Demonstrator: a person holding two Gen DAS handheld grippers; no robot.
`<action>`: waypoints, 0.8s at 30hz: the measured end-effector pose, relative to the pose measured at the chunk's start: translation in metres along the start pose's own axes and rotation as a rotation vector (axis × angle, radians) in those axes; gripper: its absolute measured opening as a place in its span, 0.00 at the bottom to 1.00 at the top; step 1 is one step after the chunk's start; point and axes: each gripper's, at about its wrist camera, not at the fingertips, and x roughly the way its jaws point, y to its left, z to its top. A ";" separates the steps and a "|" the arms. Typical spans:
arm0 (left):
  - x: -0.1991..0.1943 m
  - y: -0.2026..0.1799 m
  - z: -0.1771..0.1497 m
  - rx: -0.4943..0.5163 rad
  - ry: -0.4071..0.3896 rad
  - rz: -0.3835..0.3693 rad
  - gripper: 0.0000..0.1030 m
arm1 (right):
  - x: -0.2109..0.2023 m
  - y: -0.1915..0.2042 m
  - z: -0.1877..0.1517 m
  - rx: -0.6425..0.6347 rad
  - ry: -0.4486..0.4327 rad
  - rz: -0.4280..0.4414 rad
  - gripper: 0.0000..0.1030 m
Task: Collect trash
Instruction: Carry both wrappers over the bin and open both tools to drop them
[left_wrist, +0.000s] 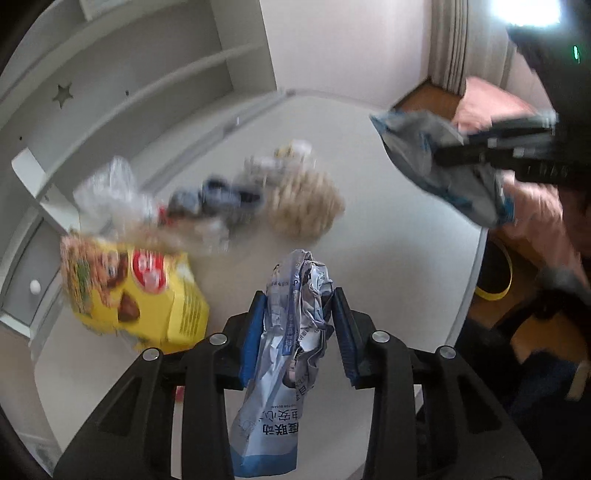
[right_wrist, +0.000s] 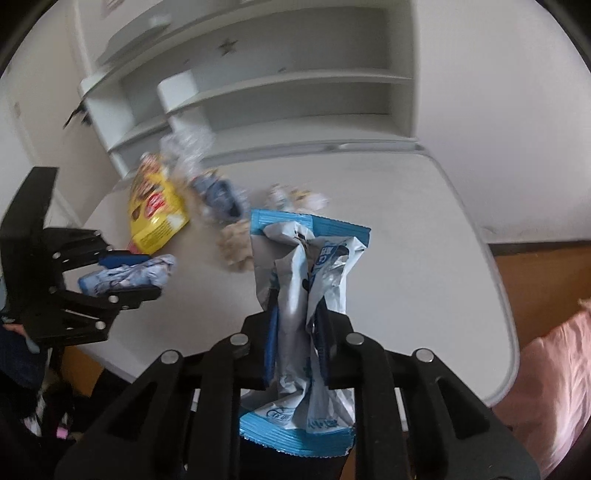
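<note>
step: both picks made, carry phase | my left tongs (left_wrist: 297, 325) pinch crumpled wrapper (left_wrist: 295, 332), right tongs (right_wrist: 297, 339) pinch blue-white wrapper (right_wrist: 306, 295), both above tabletop (right_wrist: 406, 221) | next: find bin, none visible | left: yellow bag (left_wrist: 147, 295) and rest

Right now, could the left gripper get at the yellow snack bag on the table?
Probably not yet: the left gripper is shut on a crumpled blue-and-silver wrapper. The yellow snack bag lies unobstructed just left, on the white table.
</note>
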 end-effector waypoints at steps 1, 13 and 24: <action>-0.001 -0.004 0.007 -0.009 -0.014 -0.003 0.35 | -0.006 -0.012 -0.002 0.037 -0.011 -0.017 0.17; 0.053 -0.146 0.119 -0.048 -0.102 -0.283 0.35 | -0.093 -0.181 -0.091 0.439 -0.104 -0.322 0.17; 0.147 -0.340 0.149 0.205 -0.020 -0.511 0.35 | -0.127 -0.306 -0.247 0.807 -0.044 -0.513 0.17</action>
